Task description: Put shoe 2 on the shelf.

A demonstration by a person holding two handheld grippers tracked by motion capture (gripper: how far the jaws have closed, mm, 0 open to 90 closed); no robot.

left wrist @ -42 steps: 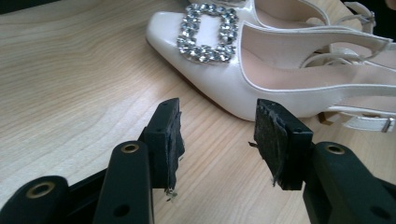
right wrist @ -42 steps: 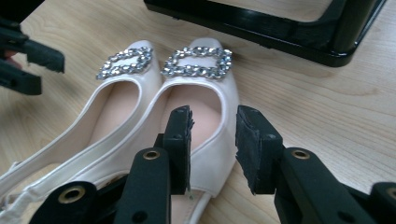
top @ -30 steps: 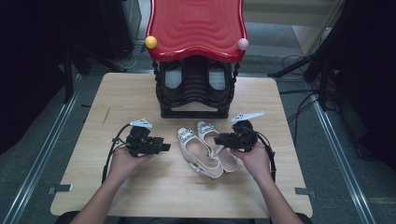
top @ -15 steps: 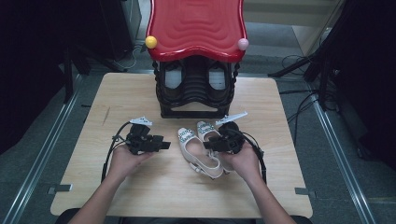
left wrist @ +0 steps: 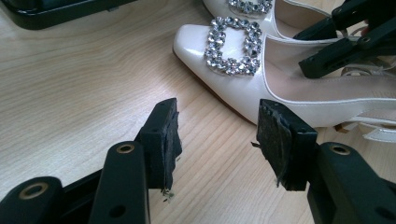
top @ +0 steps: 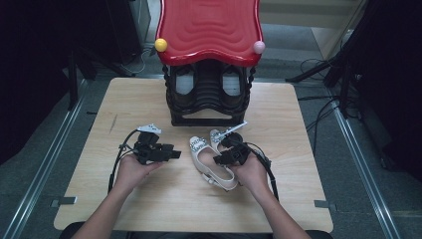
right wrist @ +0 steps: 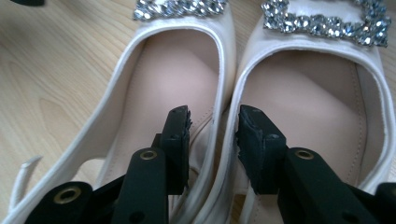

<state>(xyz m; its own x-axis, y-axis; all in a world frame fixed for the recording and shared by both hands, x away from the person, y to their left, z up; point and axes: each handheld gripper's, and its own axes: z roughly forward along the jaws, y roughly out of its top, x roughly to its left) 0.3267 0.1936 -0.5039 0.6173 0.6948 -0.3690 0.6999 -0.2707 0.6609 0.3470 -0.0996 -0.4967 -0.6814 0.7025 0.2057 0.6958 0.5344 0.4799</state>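
Pair of glossy white slingback shoes with rhinestone buckles (top: 211, 160) lies mid-table, just in front of the black shoe rack with red wavy top (top: 209, 59). Right gripper (top: 225, 154): the right gripper view alone shows one jaw inside each shoe, straddling both touching inner walls; pads not clearly pressing. Left gripper (left wrist: 217, 135) gapes empty over light wooden table (left wrist: 70, 84), beside the near shoe's toe.

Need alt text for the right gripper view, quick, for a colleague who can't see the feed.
The right gripper straddles the adjoining inner walls of two white shoes lying side by side on a wooden table, one black jaw inside each shoe. A rhinestone buckle decorates each toe at the top.
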